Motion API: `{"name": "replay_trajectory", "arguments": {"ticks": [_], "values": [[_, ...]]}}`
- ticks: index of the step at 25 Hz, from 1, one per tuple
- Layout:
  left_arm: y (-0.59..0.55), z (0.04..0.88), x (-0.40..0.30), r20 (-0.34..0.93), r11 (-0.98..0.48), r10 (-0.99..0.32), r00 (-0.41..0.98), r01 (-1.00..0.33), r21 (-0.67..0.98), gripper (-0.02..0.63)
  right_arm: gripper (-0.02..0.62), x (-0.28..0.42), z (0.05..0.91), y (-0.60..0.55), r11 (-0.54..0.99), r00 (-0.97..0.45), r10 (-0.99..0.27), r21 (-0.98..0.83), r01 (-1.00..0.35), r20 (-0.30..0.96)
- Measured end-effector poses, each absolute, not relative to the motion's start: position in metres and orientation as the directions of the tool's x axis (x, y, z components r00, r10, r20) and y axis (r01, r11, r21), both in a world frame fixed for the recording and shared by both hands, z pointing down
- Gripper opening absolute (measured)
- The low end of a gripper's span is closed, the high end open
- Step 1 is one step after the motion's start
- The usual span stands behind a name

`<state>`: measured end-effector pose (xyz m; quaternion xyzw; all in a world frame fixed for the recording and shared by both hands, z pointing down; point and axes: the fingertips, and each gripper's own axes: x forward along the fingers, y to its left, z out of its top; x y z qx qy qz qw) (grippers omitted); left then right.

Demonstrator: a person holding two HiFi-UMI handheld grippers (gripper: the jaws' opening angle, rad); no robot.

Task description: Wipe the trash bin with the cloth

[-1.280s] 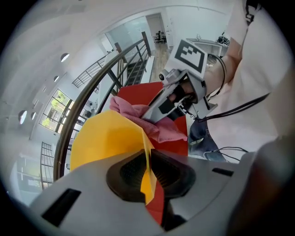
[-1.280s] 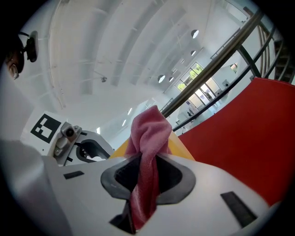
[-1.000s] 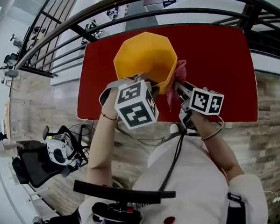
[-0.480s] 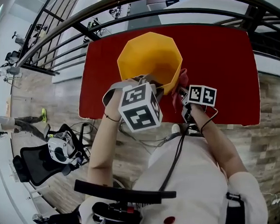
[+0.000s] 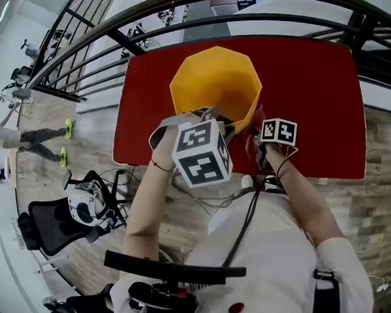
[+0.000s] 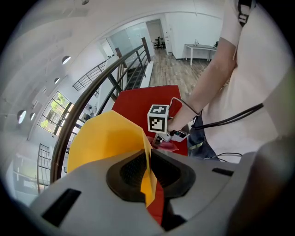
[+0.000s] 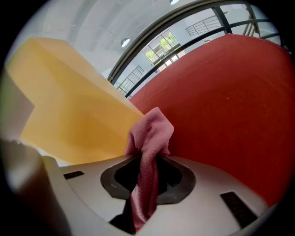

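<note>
A yellow faceted trash bin (image 5: 216,82) stands on the red table (image 5: 316,106). My left gripper (image 5: 212,115) is shut on the near rim of the bin; in the left gripper view the thin yellow wall (image 6: 106,138) runs between the jaws (image 6: 148,173). My right gripper (image 5: 255,135) is shut on a pink cloth (image 5: 251,137) and holds it against the bin's right outer wall. In the right gripper view the cloth (image 7: 150,138) sticks up out of the jaws (image 7: 147,177), next to the yellow wall (image 7: 73,115). The left gripper view also shows the right gripper (image 6: 159,138).
The table's near edge (image 5: 182,165) lies just under both grippers. A curved black railing (image 5: 123,37) runs behind the table. A black office chair (image 5: 55,224) stands at lower left, and a person (image 5: 26,140) walks on the floor at far left.
The right gripper has drawn in toward the bin, and the cloth now sits lower on the right wall. The left gripper keeps its grip on the rim. A person has walked in at left.
</note>
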<state>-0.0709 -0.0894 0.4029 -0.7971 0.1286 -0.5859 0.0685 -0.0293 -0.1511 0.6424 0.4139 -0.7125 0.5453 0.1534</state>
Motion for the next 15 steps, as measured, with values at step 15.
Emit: {"name": "replay_trajectory", "arguments": {"ticks": [15], "values": [[-0.082,0.398,-0.064,0.930,-0.973,-0.232,0.284,-0.071,-0.221,0.032,0.083,-0.001,0.606,-0.152,0.118,-0.657,-0.457,-0.691,-0.713,0.600]]}}
